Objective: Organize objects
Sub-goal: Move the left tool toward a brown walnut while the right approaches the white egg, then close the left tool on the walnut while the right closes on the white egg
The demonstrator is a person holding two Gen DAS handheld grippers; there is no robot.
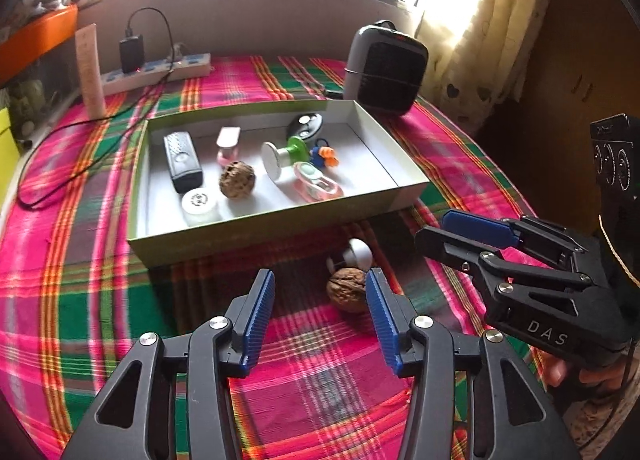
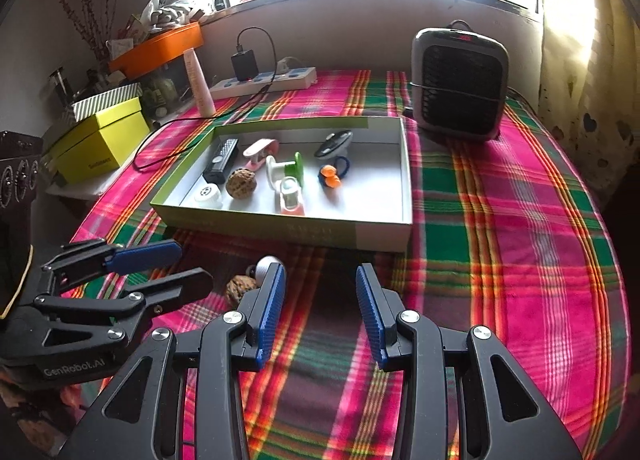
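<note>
Two things are left on the plaid cloth (image 1: 304, 388) in front of the box (image 1: 256, 238): a walnut (image 1: 346, 289) and, just behind it and close to the box wall, a small white knob (image 1: 359, 253) on a short stem. The other small things already lie inside the box.

The left gripper (image 1: 320, 314) is held low over the cloth with its jaws wide, and nothing is between them; the walnut lies just past the tip of its right finger, slightly outside the gap. The right gripper (image 2: 320, 310) is held beside it with the jaws half open and empty.

The walnut is judged to be light, stiff and not fragile. Its shell is rough, so the ribbed pads should hold it well, but it is round and may roll away if it is pushed from one side only. It is best taken across its middle, with one pad on each side.

Its long axis seems to lie roughly across the left wrist view, parallel to the box's near wall, though the shape is almost round. The knob's stem is seen to point to the left, and its round head to the right.
</note>
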